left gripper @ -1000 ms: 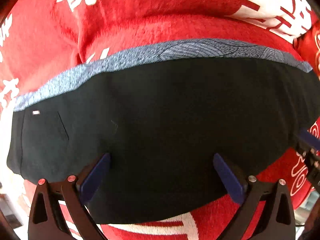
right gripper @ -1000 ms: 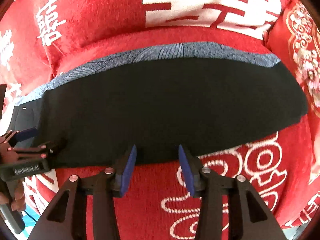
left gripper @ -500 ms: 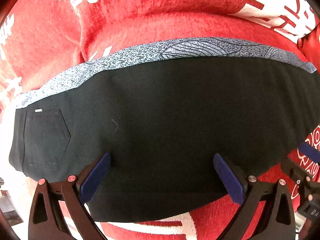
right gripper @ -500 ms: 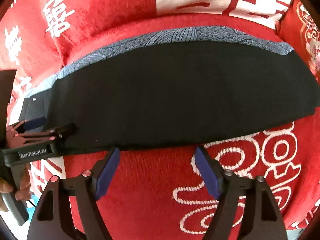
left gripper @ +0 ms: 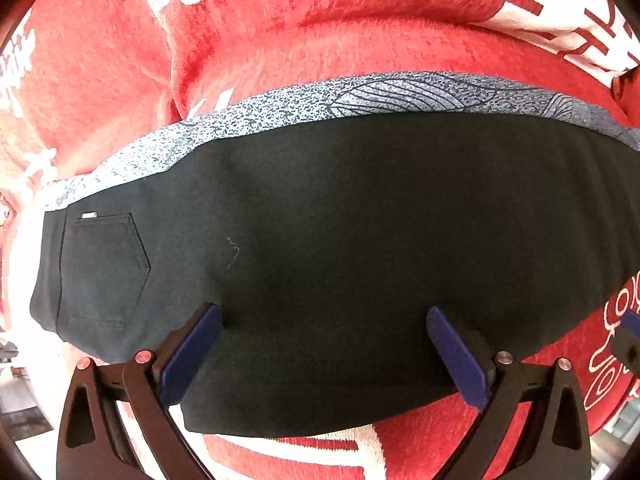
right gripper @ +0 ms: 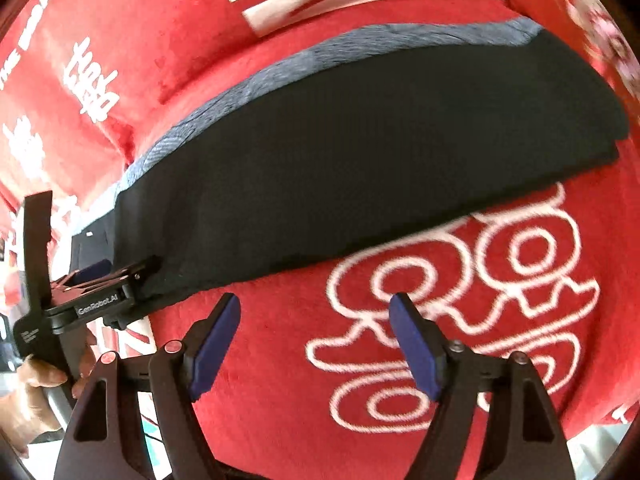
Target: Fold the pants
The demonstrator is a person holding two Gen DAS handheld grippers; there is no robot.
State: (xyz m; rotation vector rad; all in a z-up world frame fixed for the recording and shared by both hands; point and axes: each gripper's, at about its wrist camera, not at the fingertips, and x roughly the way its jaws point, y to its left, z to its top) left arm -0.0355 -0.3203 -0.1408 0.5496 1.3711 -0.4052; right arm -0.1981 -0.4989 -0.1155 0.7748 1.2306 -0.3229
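The black pants (left gripper: 360,240) lie flat along a red seat cushion (left gripper: 304,44), with a grey patterned band (left gripper: 360,96) on their far edge and a back pocket (left gripper: 104,268) at the left end. My left gripper (left gripper: 322,320) points down over the pants' near half, open wide, with fabric below its blue pads (left gripper: 192,352) but not pinched. The right wrist view shows the pants (right gripper: 360,152) running diagonally. My right gripper (right gripper: 316,304) is open over bare red cushion, just in front of their near edge, with nothing between its fingers. The left gripper (right gripper: 116,276) shows at the pants' left end.
The red cushion (right gripper: 280,380) carries white characters and scroll patterns. A red backrest (right gripper: 160,20) rises behind the pants. A person's hand (right gripper: 32,384) grips the left tool's handle at the lower left. The right gripper's blue tip (left gripper: 630,320) shows at the left view's right edge.
The right gripper's jaws have spread wider, and it has drawn back and rightward off the pants' near edge, tilting the view. The left gripper's view has widened slightly, uncovering the back pocket.
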